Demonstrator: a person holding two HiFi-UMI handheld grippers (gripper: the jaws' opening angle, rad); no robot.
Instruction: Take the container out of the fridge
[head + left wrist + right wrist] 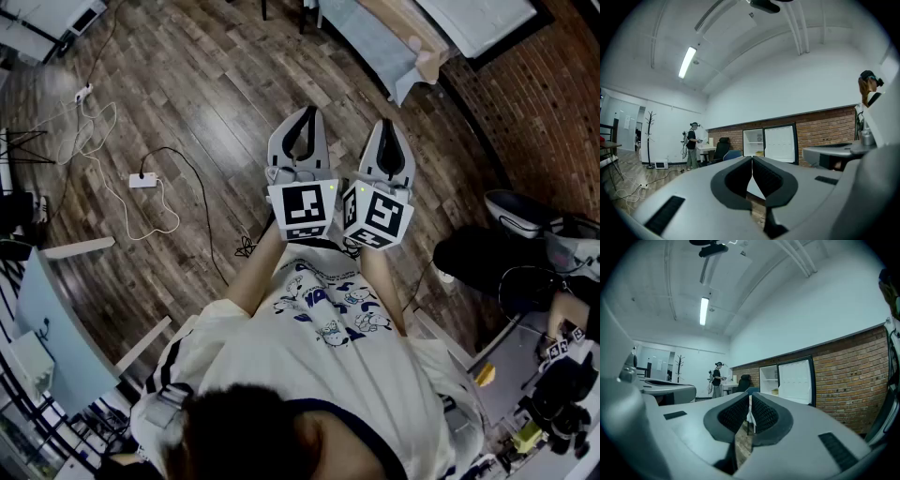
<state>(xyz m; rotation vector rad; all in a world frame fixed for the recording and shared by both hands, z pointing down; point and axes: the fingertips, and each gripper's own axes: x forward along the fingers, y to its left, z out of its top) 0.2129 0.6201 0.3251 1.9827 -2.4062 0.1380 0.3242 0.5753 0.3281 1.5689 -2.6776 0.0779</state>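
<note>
Both tools are held side by side before the person; the left tool has its jaws pressed together on nothing; the right tool is likewise closed and empty; the container, a small yellowish shape too distant to show its long axis, sits on a lower shelf inside the open fridge, well ahead of both tools and slightly to their right; the right tool seems marginally better placed, though a long approach comes first.
</note>
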